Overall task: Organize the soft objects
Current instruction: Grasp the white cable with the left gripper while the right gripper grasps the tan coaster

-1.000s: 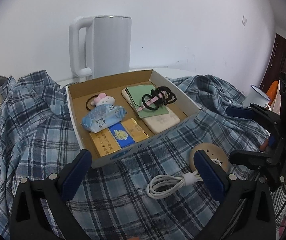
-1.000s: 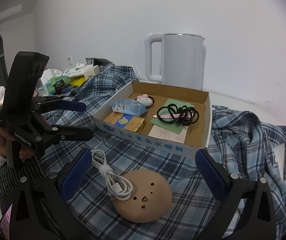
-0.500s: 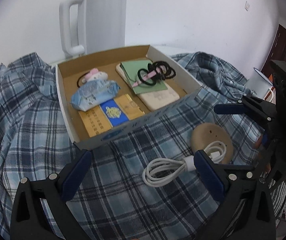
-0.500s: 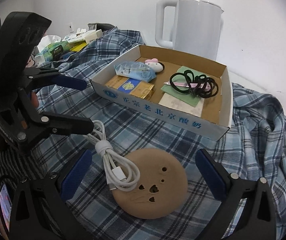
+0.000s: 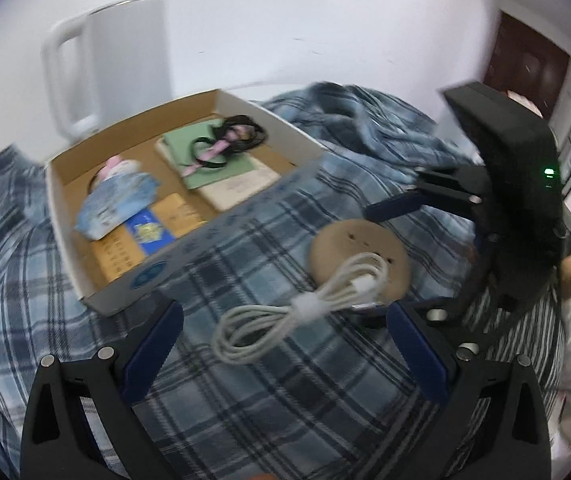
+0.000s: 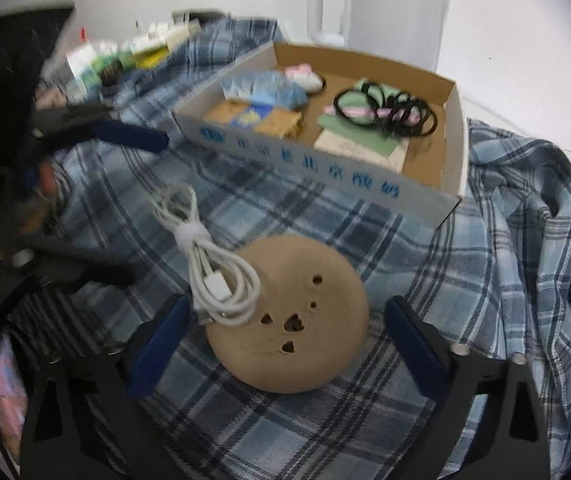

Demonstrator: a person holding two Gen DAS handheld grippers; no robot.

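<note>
While the right claw [image 6: 285, 332] hung over the blue plaid cloth [image 6: 365, 432] with its blue-padded fingers [image 6: 157, 340] spread wide, the round tan soft pad with small cut-out holes [image 6: 289, 320] lay between them, with neither pad pressing on it. Those jaws had just been closing a little. A bundled white charging cable with a white strap [image 6: 209, 264] rested partly on the tan pad's left edge and trailed away ahead and to the left of this claw.

Farther ahead stood the shallow cardboard box with a white outer wall and blue lettering [image 6: 325, 172]. Inside it lay a light blue tissue packet [image 6: 269, 88], a small pink-and-white plush toy [image 6: 305, 76], a gold-and-blue flat packet [image 6: 257, 120], and black hair ties [image 6: 389, 110] on a green sheet over a cream pad. A white electric kettle [image 6: 389, 12] stood beyond the box.

The left claw [image 5: 285, 344] was likewise apart, gripping nothing, with the looped end of the cable [image 5: 285, 316] lying on the cloth between its fingers. Ahead and to its right sat the tan pad [image 5: 359, 252], with the right claw [image 5: 381, 256] straddling it, one finger beyond the pad and the other on its near side. The box [image 5: 189, 256] lay ahead and to the left of this claw. The left-wrist view was blurred.
</note>
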